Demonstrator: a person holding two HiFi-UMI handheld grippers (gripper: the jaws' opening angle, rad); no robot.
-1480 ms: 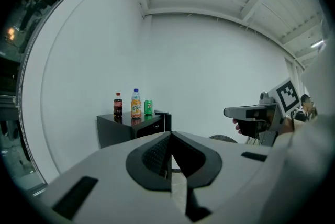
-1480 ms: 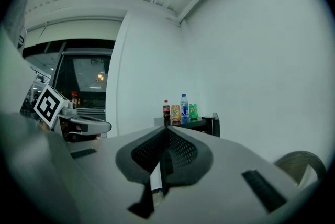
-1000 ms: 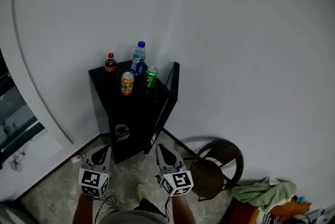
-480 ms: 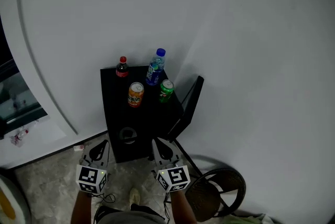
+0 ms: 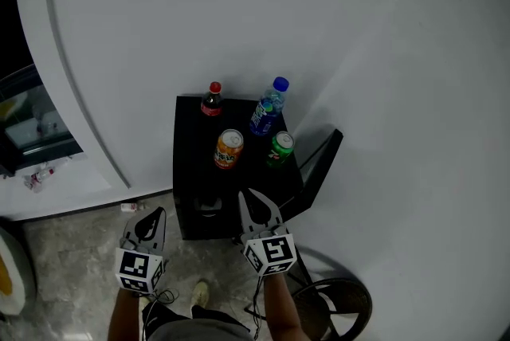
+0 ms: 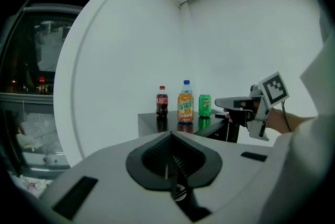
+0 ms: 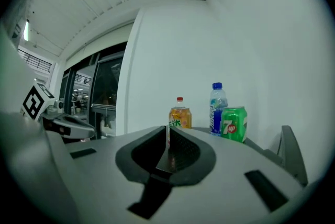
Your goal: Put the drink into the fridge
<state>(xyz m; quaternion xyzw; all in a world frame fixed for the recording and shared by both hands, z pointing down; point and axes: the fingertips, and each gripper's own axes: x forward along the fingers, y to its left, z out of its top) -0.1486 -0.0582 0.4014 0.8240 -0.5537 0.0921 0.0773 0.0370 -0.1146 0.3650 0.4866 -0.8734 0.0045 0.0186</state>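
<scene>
Grippers, two in all: left gripper [image 5: 153, 218] with jaws pressed together on nothing, right gripper [image 5: 253, 201] likewise closed and empty (only a thin seam between the pads in each gripper view). Both held low and side by side, well apart, over a pale mottled floor [image 5: 72, 252] and pointed toward one small black fridge [image 5: 191, 132]. Right gripper the nearer of the pair, its tips overlapping the fridge's front edge in the head view; left gripper off the fridge's left front corner. No contact with any drink.

Beyond the jaws, on the fridge's flat top used as a worktop: four drinks, all upright, none held, none inside the fridge. Two bottles at the back, close to the white wall: one dark cola bottle [image 5: 211, 100] with a red cap on the left, one clear water bottle [image 5: 267, 110] with a blue cap and blue label on the right. Two cans in front: one orange can [image 5: 229, 149] on the left, one green can [image 5: 280, 149] on the right, near the top's right edge. All four close together yet apart.

One fridge door [image 5: 323, 164], swung open at the right side. Further out, one round dark chair [image 5: 339, 307] at lower right and one shoe tip [image 5: 201, 293] between the forearms.
</scene>
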